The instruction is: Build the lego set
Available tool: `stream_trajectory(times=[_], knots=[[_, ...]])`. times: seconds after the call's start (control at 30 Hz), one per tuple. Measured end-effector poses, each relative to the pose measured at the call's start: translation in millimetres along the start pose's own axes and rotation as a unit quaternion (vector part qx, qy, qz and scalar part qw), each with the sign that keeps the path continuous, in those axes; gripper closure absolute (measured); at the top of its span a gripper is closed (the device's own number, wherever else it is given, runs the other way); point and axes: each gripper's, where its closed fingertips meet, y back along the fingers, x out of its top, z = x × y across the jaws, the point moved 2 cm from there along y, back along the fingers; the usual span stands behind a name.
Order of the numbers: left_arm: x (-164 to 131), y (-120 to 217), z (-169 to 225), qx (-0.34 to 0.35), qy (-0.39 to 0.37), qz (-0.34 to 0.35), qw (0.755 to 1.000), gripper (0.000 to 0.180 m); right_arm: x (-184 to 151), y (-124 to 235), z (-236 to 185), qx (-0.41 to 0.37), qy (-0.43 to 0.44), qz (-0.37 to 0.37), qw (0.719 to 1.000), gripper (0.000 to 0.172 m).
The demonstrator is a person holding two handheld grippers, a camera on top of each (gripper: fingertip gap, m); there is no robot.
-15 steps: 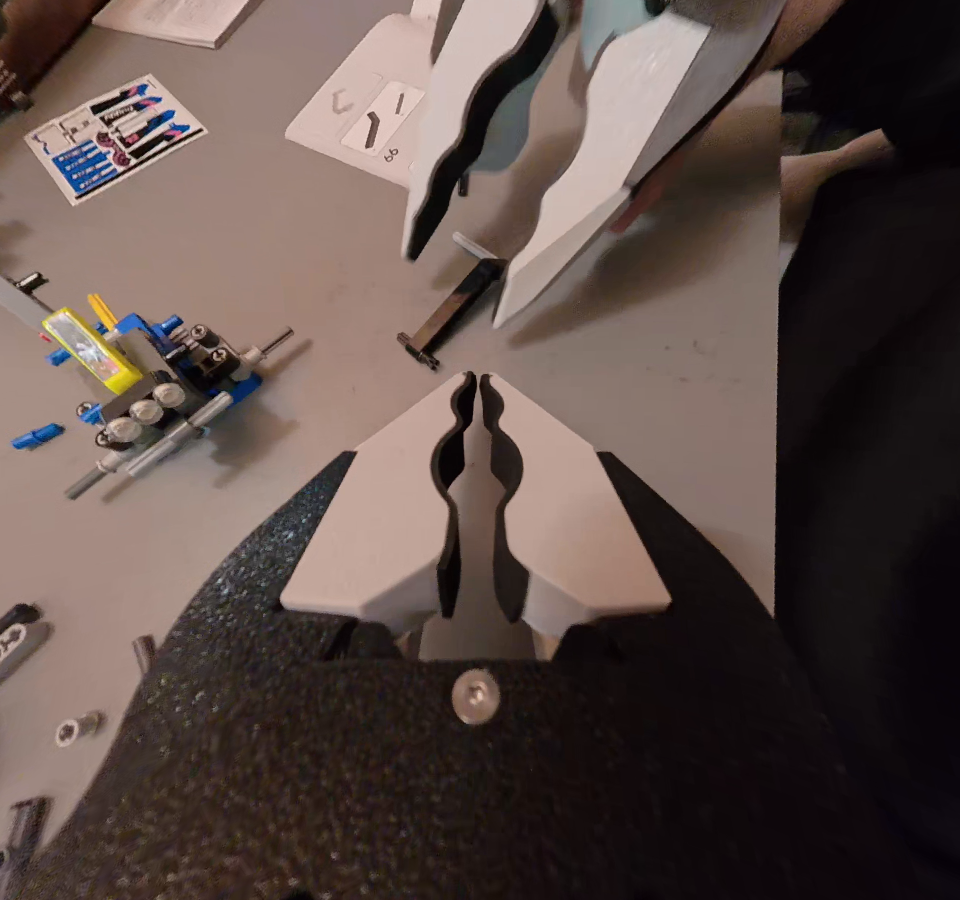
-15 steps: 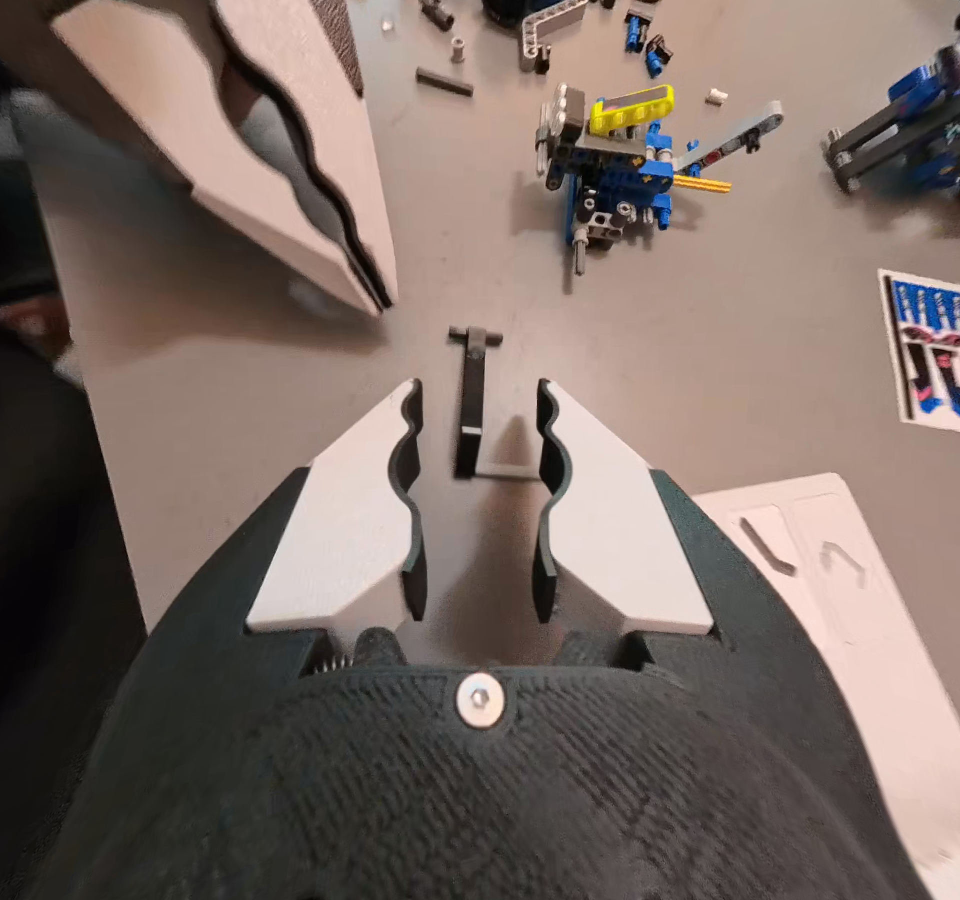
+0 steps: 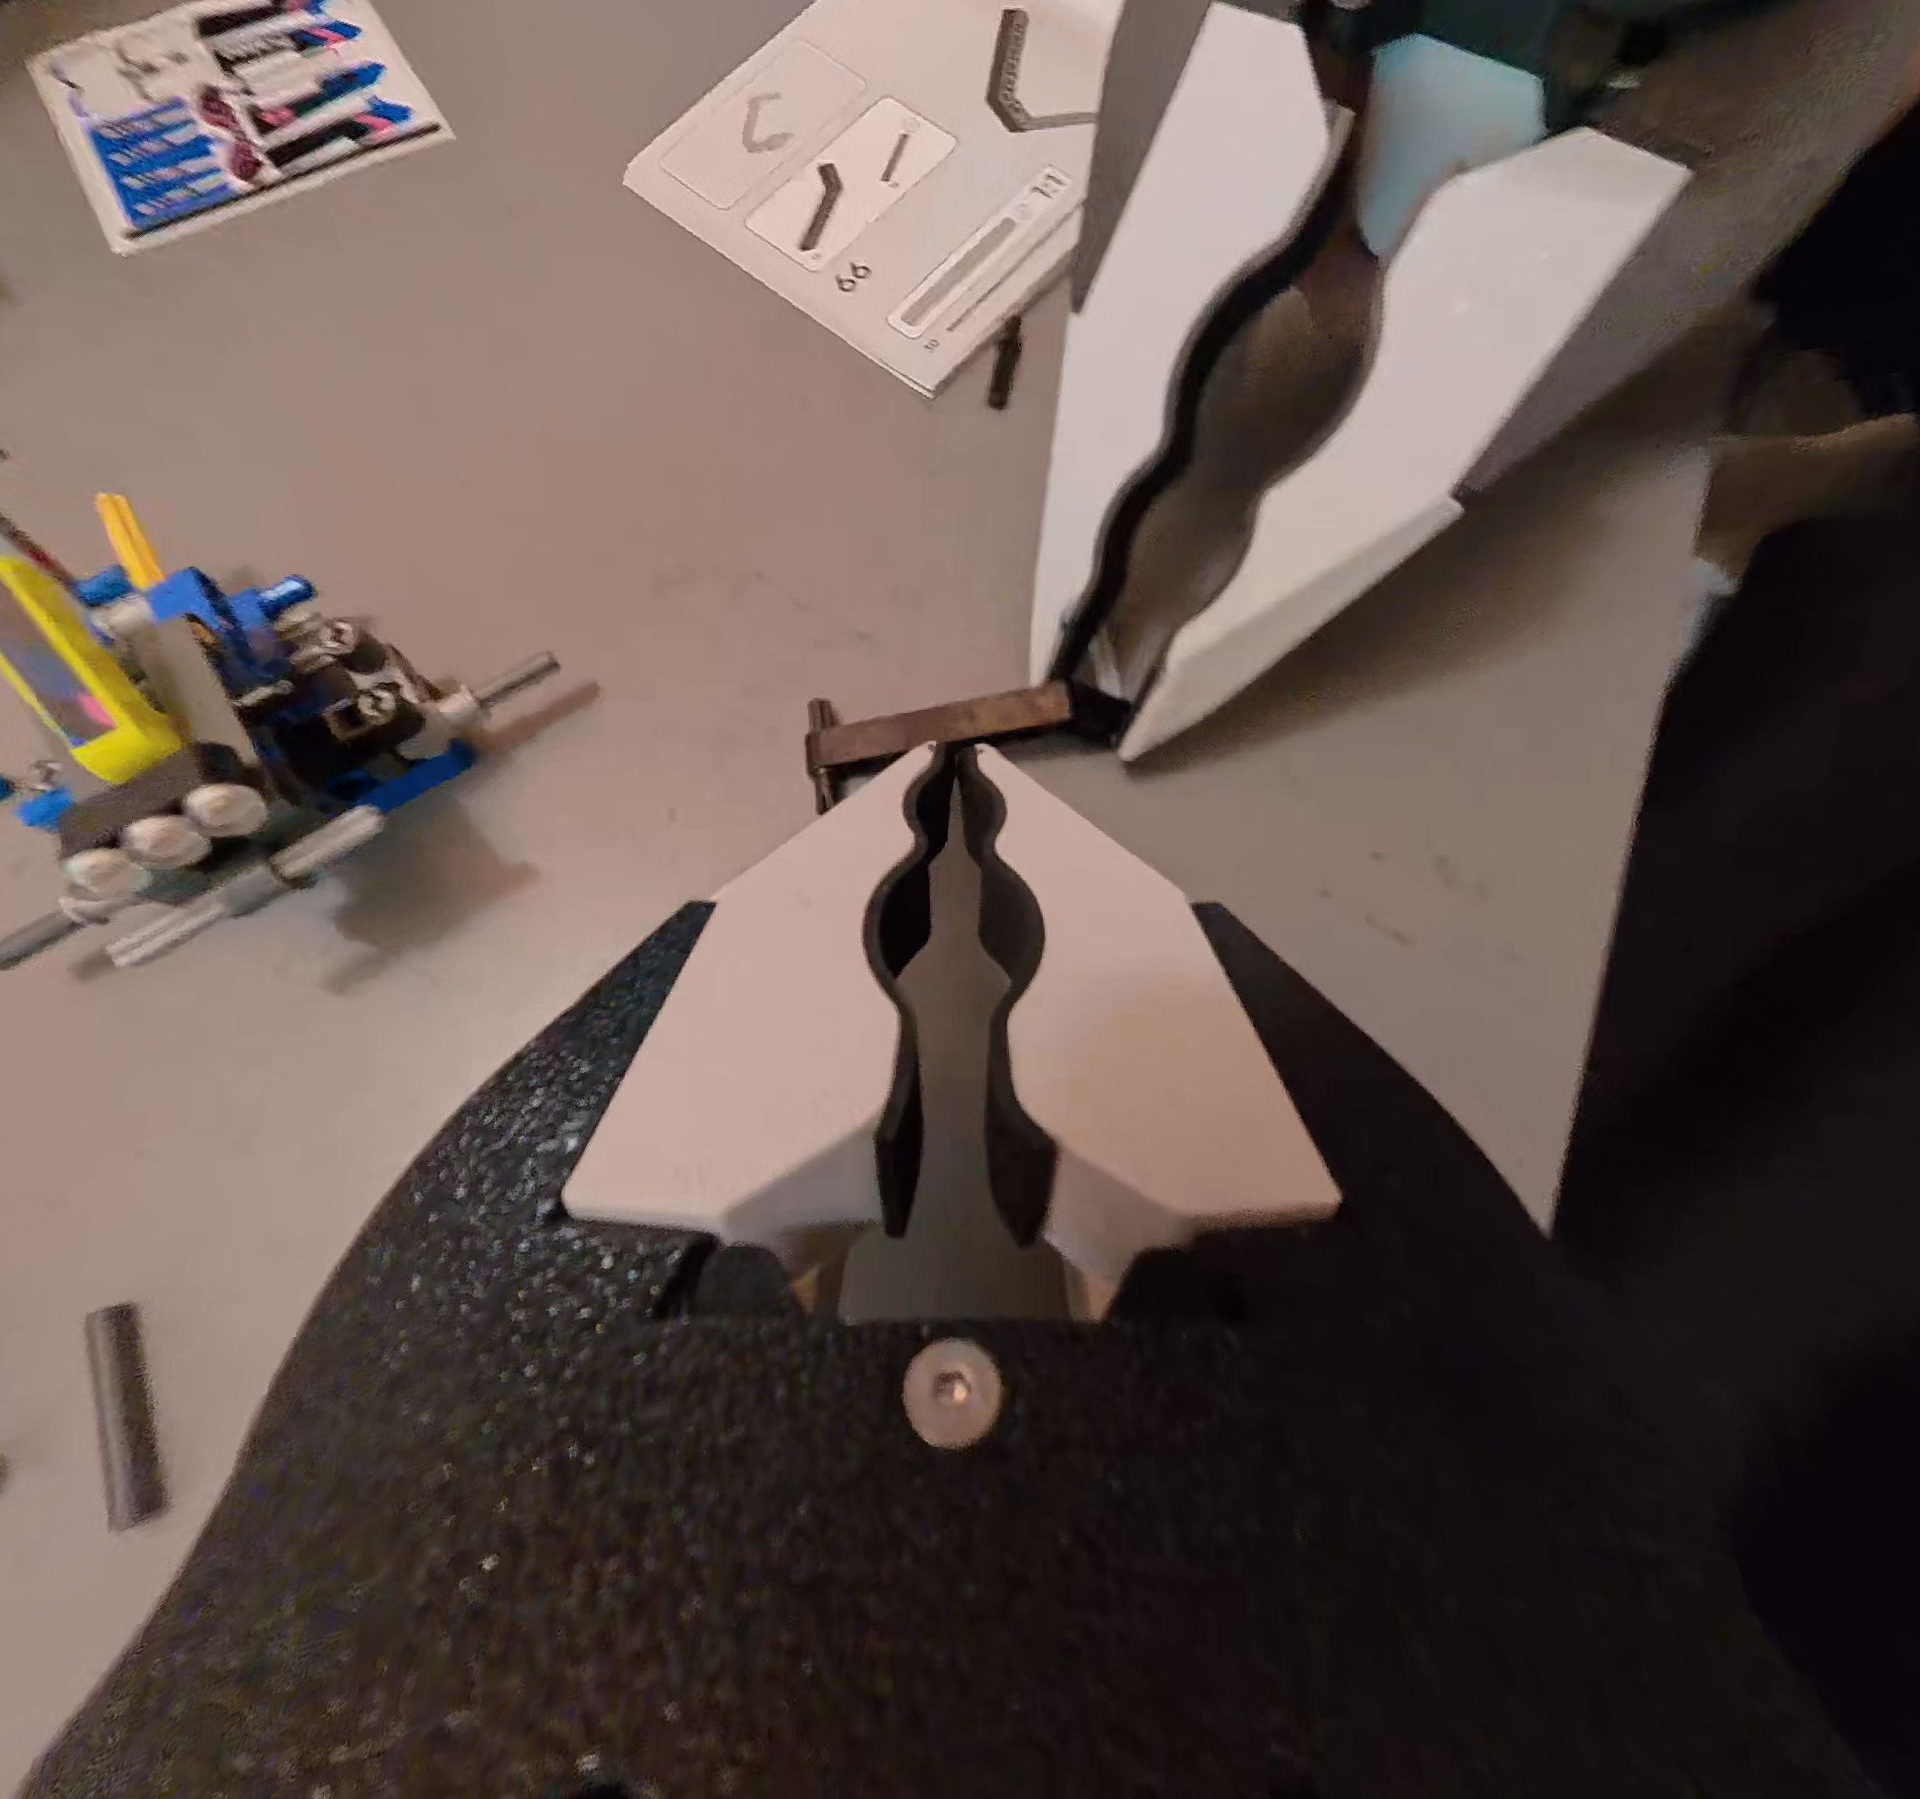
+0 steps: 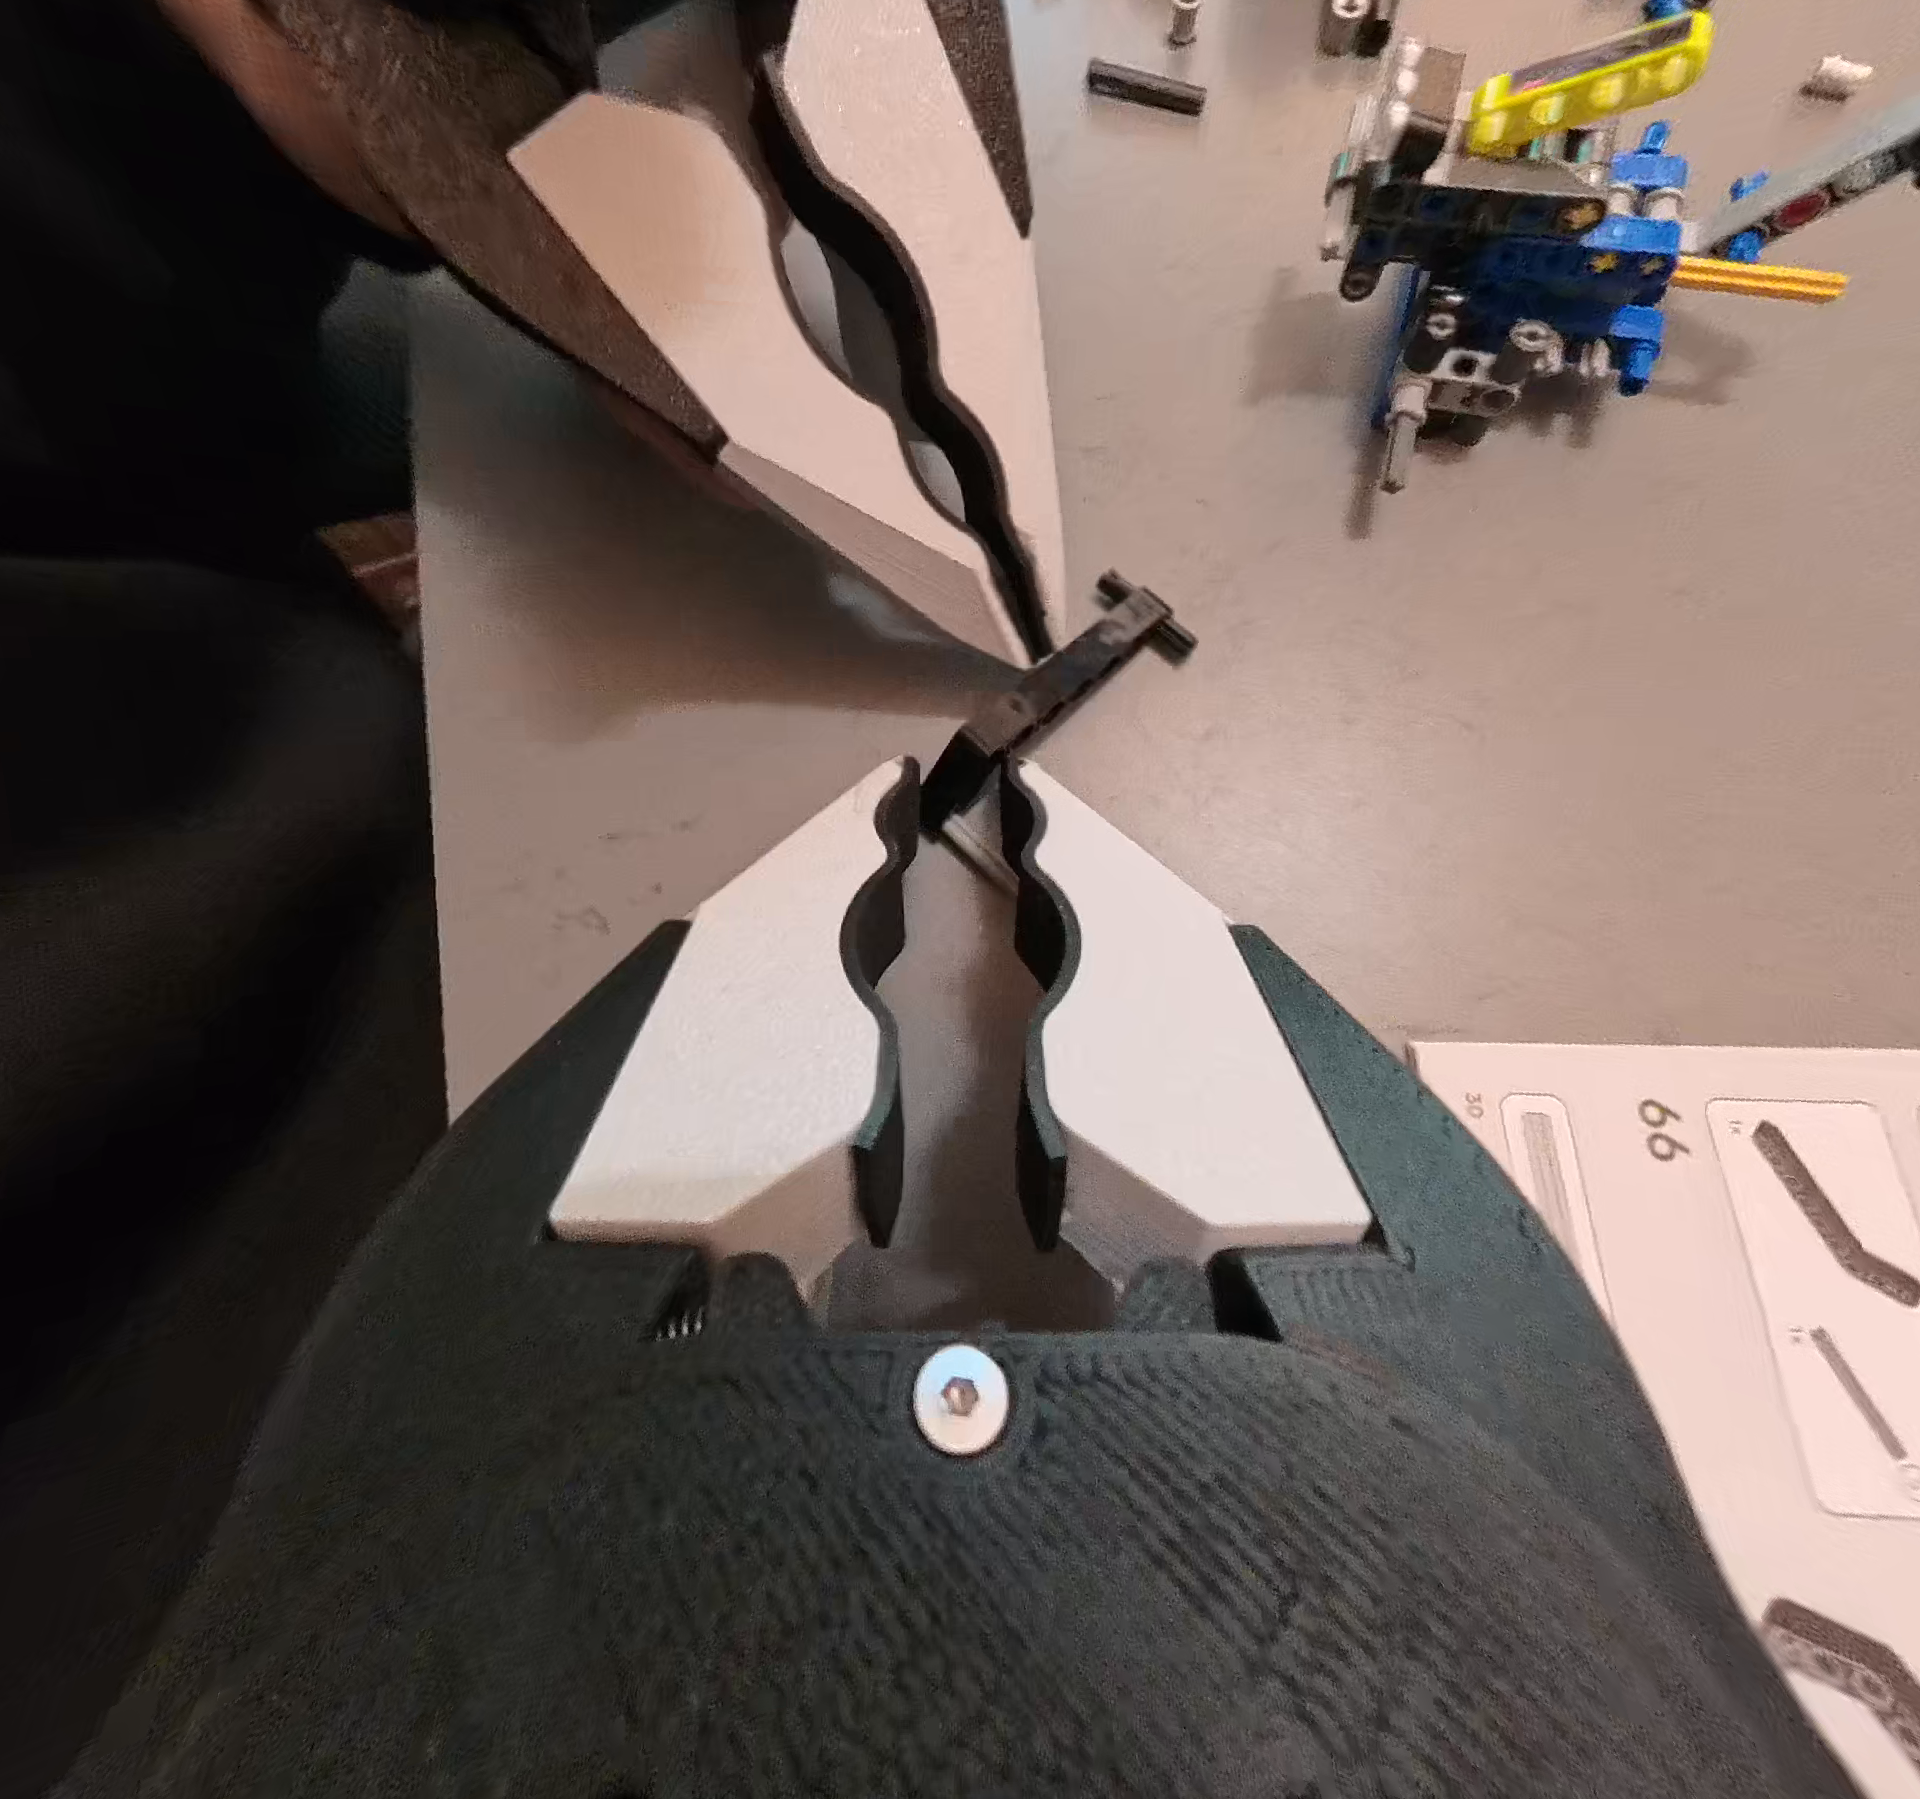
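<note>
1. The right gripper [image 4: 961, 783], white wedge fingers on a black textured body, is clamped on one end of a slim black plastic beam with a short cross-pin at its far tip [image 4: 1081, 663]; both dark pads press its sides.
2. The beam slants away to the right, low over the grey tabletop [image 4: 1455, 814], its pinned end free.
3. The left gripper [image 3: 954, 762] has its fingers together with nothing between them, the tips just touching the middle of the beam's side.
4. Far right in the right wrist view stands a part-built blue, black and yellow brick model [image 4: 1507, 232], well apart from the beam.
5. A white open instruction booklet [image 4: 1714, 1282] lies near right.
6. A colourful sticker sheet [image 3: 239, 102] lies far left in the left wrist view.
7. A loose dark grey rod [image 3: 125, 1417] lies near left there.
</note>
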Motion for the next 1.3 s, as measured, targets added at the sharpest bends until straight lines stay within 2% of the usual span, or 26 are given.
stream_trajectory(times=[0.13, 0.23, 0.37, 0.47, 0.57, 0.6, 0.67, 0.73, 0.9, 1.0, 1.07, 1.3], knots=[[6.1, -4.6, -10.8, 0.018, 0.007, 0.006, 1.000, 0.180, 7.1, -4.6, 2.2, -0.026, -0.063, 0.019, 0.998, 0.157], [8.1, -7.8, -17.6, 0.023, 0.006, 0.004, 1.000, 0.180, 20.2, -7.6, -0.1, -0.029, -0.110, 0.064, 0.991, 0.154], [5.1, -0.9, -26.7, 0.045, 0.000, 0.001, 0.999, 0.180, 17.3, -8.4, 7.2, -0.057, -0.115, 0.061, 0.990, 0.145], [-2.5, 35.0, -53.9, 0.121, -0.009, 0.004, 0.993, 0.180, 15.8, 2.3, 3.9, -0.054, -0.101, 0.058, 0.992, 0.143], [-25.3, 99.6, -108.4, 0.234, 0.005, -0.010, 0.972, 0.180, 13.3, 18.8, 1.7, -0.065, -0.066, 0.064, 0.994, 0.143], [-36.1, 115.5, -122.9, 0.247, 0.012, -0.022, 0.969, 0.176, 10.6, 23.6, 3.7, -0.077, -0.057, 0.063, 0.993, 0.144], [-60.3, 129.6, -142.1, 0.236, 0.023, -0.061, 0.970, 0.167, 5.6, 29.8, 10.1, -0.102, -0.048, 0.062, 0.992, 0.146], [-78.1, 128.5, -148.7, 0.206, 0.023, -0.104, 0.973, 0.162, 4.3, 31.1, 10.7, -0.104, -0.044, 0.064, 0.991, 0.147], [-90.3, 117.4, -162.4, 0.193, 0.025, -0.140, 0.971, 0.163, 5.9, 28.0, 5.1, -0.104, -0.025, 0.062, 0.992, 0.147], [-92.7, 111.9, -165.1, 0.184, 0.042, -0.134, 0.973, 0.166, 3.6, 26.3, 3.0, -0.106, -0.017, 0.056, 0.993, 0.147], [-93.3, 110.7, -164.1, 0.178, 0.052, -0.126, 0.975, 0.176, 3.5, 26.0, 2.3, -0.108, -0.013, 0.060, 0.992, 0.148], [-93.5, 115.6, -166.7, 0.216, 0.036, -0.122, 0.968, 0.176, 3.4, 22.7, 9.8, -0.137, 0.018, 0.064, 0.988, 0.148]])
